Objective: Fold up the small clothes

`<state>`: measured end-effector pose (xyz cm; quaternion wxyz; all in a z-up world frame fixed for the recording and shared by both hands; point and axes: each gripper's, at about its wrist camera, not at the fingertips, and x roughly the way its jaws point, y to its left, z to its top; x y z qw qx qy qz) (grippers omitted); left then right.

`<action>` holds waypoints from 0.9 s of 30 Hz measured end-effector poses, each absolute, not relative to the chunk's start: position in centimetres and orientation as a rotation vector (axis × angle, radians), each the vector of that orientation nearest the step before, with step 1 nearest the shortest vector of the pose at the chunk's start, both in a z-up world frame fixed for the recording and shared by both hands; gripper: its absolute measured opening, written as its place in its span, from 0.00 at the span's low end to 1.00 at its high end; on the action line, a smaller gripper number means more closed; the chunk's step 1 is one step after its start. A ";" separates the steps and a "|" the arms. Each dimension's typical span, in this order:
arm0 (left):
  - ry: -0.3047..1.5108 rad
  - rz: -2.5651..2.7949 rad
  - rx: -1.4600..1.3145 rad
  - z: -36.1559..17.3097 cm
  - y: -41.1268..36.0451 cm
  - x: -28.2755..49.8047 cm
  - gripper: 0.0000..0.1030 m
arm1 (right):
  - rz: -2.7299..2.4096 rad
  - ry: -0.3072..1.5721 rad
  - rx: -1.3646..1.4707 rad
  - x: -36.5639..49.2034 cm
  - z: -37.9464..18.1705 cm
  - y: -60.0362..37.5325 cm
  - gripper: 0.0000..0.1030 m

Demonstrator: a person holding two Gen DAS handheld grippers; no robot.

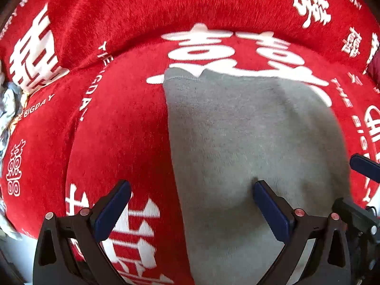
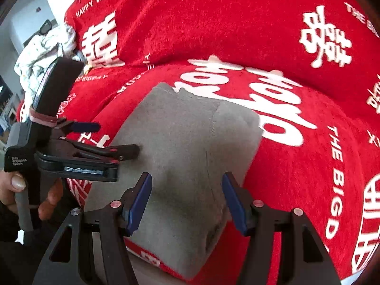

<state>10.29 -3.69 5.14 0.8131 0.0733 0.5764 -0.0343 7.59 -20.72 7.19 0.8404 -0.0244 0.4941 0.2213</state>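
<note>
Nearest to me, my right gripper [image 2: 187, 200] stands half open over the near end of the grey folded garment [image 2: 180, 147], its blue pads not pressing the cloth. My left gripper [image 1: 192, 205] is wide open: one pad is on the garment, the other over the red blanket [image 1: 114, 123]. Only the right view shows my hand [image 2: 16, 185] on the left gripper's handle, and farther left a white crumpled cloth [image 2: 40, 54]. The garment lies flat on the blanket.
</note>
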 end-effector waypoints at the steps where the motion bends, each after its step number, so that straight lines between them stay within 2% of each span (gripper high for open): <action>1: 1.238 -0.079 0.141 4.8 -3.6 10.7 1.00 | 0.475 1.062 -0.047 8.2 6.6 -20.4 0.63; 6: 1.260 -0.084 0.115 4.1 -3.8 12.0 1.00 | 0.463 1.108 -0.052 10.6 3.6 -19.3 0.63; 8: 1.265 -0.085 0.108 4.0 -3.8 12.5 1.00 | 0.466 1.097 -0.049 11.0 3.6 -18.9 0.69; 11: 1.272 -0.085 0.097 4.0 -3.7 12.5 1.00 | 0.451 1.097 -0.097 11.2 3.7 -18.0 0.70; 23: 1.249 -0.095 0.034 5.8 -1.5 7.4 1.00 | 0.450 1.111 -0.178 4.3 4.7 -19.9 0.70; 27: 1.186 -0.100 0.122 7.3 -2.1 5.8 1.00 | 0.488 1.056 -0.161 3.3 6.3 -19.9 0.70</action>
